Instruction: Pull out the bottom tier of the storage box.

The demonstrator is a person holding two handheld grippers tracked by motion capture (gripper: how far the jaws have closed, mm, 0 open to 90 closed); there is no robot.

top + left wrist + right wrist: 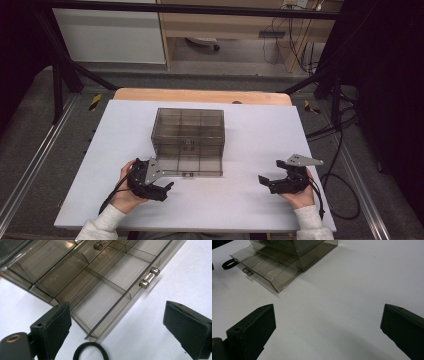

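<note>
Smoke-tinted plastic made up the drawer box (188,135), which stood mid-bench just ahead of the left gripper (165,189); its bottom drawer (100,302) was already pulled out, apparently empty, and a black rubber ring (90,352) lay on the white bench (250,200) by the drawer's near corner, not yet inside. Both the left gripper and the right gripper (264,181) stood wide, holding nothing. Open bench lay around the right gripper; the drawer's front edge crowded the left.

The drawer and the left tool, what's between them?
A black ring lies on the table between the left tool and the pulled-out drawer, touching neither, as the left gripper view shows.
</note>
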